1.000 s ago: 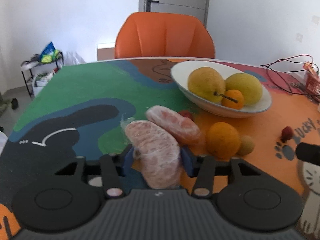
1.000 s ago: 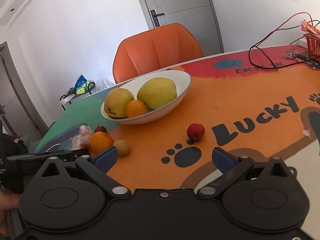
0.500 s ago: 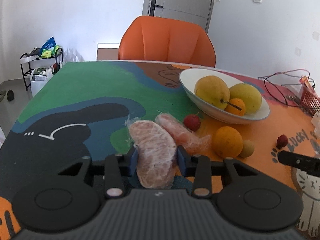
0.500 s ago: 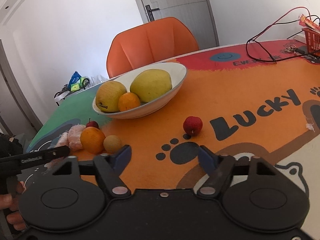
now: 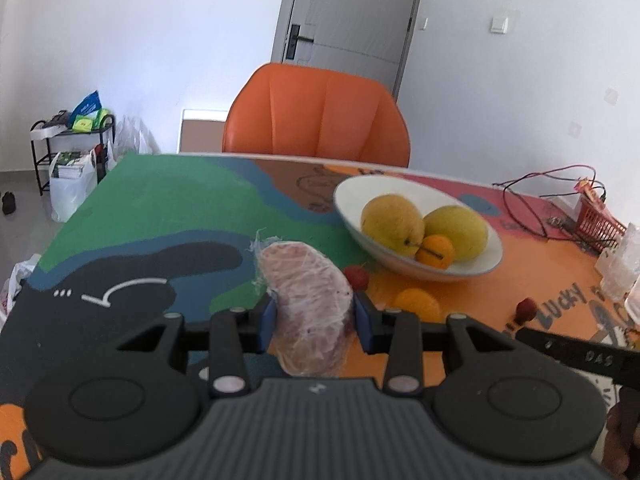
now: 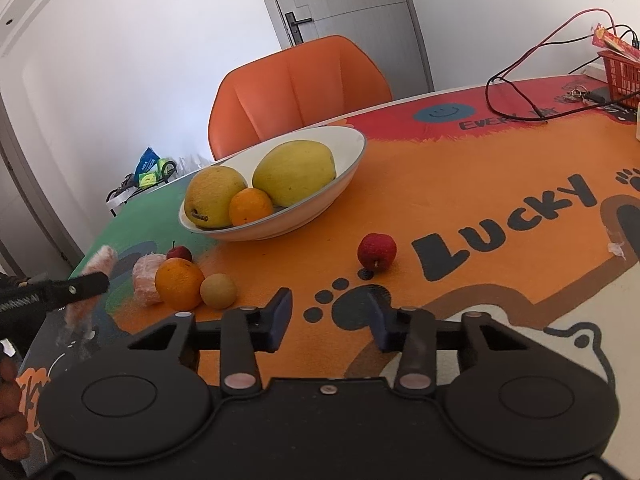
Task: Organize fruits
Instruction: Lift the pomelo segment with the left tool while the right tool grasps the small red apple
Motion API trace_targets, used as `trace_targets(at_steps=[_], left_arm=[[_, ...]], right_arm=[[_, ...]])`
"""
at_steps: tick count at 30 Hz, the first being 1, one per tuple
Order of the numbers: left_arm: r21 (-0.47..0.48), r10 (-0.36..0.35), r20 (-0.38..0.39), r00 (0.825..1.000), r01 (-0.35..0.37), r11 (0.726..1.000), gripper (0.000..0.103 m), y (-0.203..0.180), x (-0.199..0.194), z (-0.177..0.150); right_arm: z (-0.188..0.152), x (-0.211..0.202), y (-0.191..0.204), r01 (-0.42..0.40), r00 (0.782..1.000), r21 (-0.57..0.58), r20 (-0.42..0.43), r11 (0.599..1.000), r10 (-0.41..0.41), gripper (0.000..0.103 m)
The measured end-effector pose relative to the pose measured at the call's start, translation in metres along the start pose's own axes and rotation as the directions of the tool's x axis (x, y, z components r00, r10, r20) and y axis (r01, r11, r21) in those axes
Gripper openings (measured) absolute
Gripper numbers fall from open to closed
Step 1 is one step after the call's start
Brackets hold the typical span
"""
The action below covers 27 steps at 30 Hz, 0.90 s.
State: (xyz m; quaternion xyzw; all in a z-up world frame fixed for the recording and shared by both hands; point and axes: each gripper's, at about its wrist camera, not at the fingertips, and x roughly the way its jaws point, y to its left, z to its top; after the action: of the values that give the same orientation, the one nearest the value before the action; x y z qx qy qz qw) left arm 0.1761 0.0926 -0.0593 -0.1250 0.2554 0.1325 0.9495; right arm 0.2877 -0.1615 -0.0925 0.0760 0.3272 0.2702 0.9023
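Wrapped pomelo segment (image 5: 310, 304) before white bowl (image 5: 352, 212)

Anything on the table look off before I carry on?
Nothing spilled or damaged. Only oddity: the right gripper is closing its jaws on nothing, with the red fruit well ahead. The left gripper grips the wrapped pomelo segment squarely.

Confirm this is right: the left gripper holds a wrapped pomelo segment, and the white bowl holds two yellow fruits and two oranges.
Not quite. The right wrist view shows the white bowl holding two yellow fruits and only one orange; another orange lies on the table. The left gripper does hold the wrapped pomelo segment.
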Motion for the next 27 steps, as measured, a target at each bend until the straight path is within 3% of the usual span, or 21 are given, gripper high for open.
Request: trace_targets(at_steps=[4,6,12,21,24,25,27], left_arm=[[0.002,-0.02,0.023,1.0,0.02,1.0,0.039,-0.003,-0.004,0.005],[0.001,-0.028,0.027,0.999,0.028,1.0,0.039,-0.004,-0.005,0.007],[-0.006,-0.034,0.033,0.999,0.035,0.999,0.039,-0.002,-0.005,0.009],[-0.005,-0.04,0.045,0.998,0.04,0.999,0.039,-0.001,-0.005,0.013],[-0.003,-0.048,0.053,0.997,0.048,0.999,0.039,-0.001,-0.005,0.017],[-0.001,-0.051,0.055,0.997,0.051,0.999,0.039,-0.001,-0.005,0.019],[0.008,-0.056,0.061,0.997,0.056,0.998,0.039,-0.004,-0.003,0.023]], right_arm=[[0.001,0.001,-0.004,0.005,1.0,0.009,0.0,1.0,-0.005,0.027],[0.001,0.001,-0.005,0.007,1.0,0.014,-0.002,1.0,-0.007,0.027],[0.011,0.003,-0.012,0.057,0.998,0.015,0.014,0.998,-0.057,0.036],[0.022,0.021,-0.015,0.077,0.997,0.009,0.007,0.997,-0.077,0.04],[0.023,0.025,-0.014,0.075,0.997,0.006,0.001,0.997,-0.075,0.035],[0.023,0.026,-0.014,0.079,0.997,0.005,0.003,0.997,-0.079,0.024],[0.024,0.027,-0.015,0.074,0.997,0.011,0.0,0.997,-0.074,0.023]])
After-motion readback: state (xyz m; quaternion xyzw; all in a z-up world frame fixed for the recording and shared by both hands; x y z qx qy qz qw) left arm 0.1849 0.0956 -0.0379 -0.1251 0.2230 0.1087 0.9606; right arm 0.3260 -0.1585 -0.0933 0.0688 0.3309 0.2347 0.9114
